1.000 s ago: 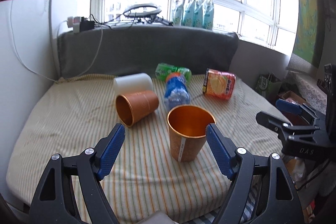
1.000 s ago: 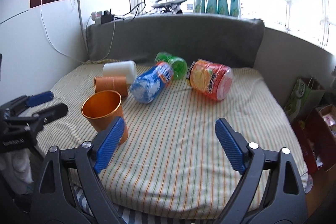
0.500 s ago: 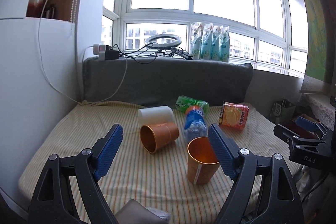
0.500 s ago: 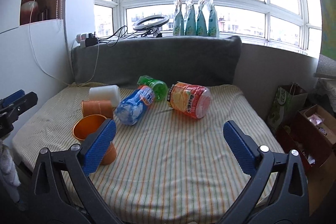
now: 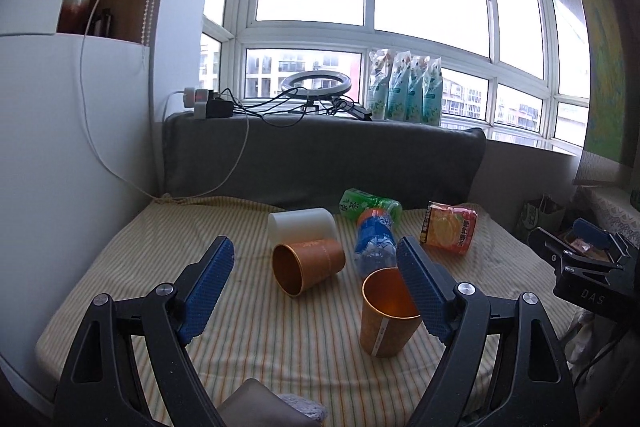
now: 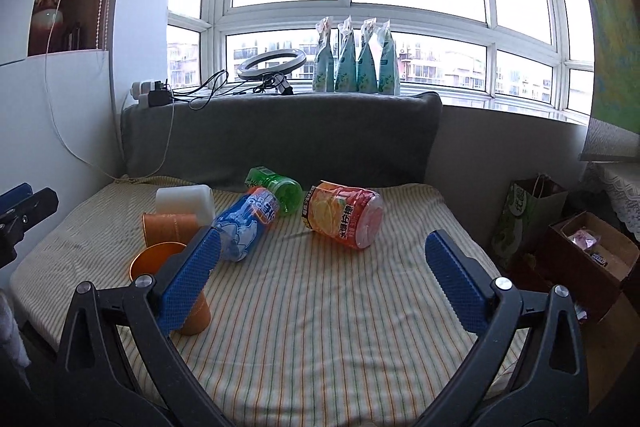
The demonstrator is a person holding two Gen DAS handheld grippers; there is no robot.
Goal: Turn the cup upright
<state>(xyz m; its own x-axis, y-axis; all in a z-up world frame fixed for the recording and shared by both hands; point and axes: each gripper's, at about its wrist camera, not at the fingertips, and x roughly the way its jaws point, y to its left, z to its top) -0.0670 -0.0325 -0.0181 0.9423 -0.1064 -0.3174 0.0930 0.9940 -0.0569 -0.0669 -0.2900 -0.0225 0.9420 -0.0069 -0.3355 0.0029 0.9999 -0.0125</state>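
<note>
Both grippers raised, jaws apart

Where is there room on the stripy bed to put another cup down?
The right half of the striped cover is bare, in front of the orange jar. The far left corner is bare too. The middle-left is crowded: two copper cups, a white cup and two bottles.

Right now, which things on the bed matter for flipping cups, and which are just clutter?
Job:
upright cup
lying cup
left gripper
right gripper

Clutter:
white cup
blue bottle
green bottle
orange jar
</note>
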